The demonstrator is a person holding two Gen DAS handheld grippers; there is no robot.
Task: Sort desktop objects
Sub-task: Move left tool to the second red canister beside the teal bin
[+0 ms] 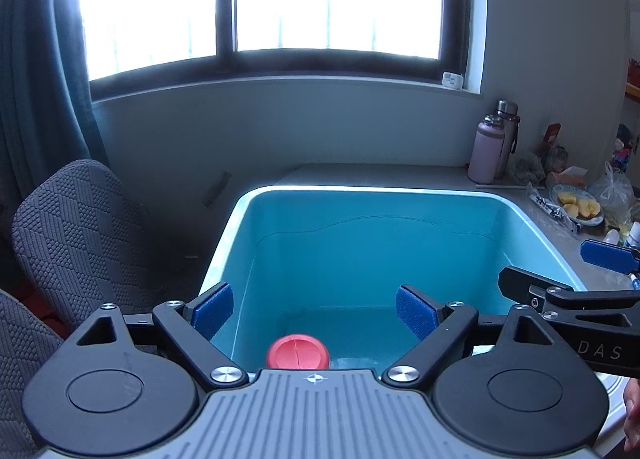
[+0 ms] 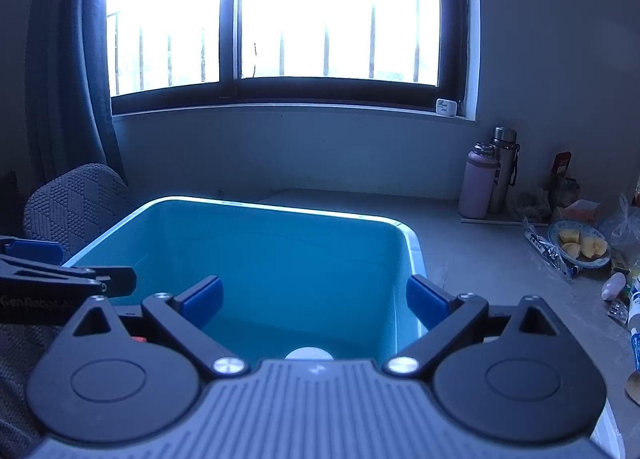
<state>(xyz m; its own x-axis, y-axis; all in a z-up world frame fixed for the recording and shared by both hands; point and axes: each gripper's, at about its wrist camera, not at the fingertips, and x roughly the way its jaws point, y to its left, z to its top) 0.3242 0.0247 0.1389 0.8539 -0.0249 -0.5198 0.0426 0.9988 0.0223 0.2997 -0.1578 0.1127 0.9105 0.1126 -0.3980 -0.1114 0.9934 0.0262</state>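
Both claws are seen spread wide and nothing is held between their blue pads. From its own camera the left claw [image 1: 314, 313] is held over the near part of a blue tub [image 1: 240, 215], with its fingers apart above the inside of the tub. A red round object [image 1: 298, 351] is seen on the bottom of the tub, just in front of the claw body and partly hidden by it; it is not touched by the pads. The right claw [image 2: 316, 299] is held over the same tub [image 2: 412, 243], also wide apart, and a small white round object [image 2: 309, 354] is seen low in the tub, mostly hidden by the claw body.

The letters "DAS" [image 1: 600, 351] can be read on the side of the right claw where it enters the left view. On the left claw, in the right view, the writing "GenRobot" [image 2: 34, 302] is read, though its end is not clear.

On the counter [image 2: 480, 259] a pink bottle [image 2: 476, 183] and a steel bottle [image 2: 504, 167] are placed close together by the wall, and a plate of cut fruit [image 2: 580, 245] is placed well apart from the tub
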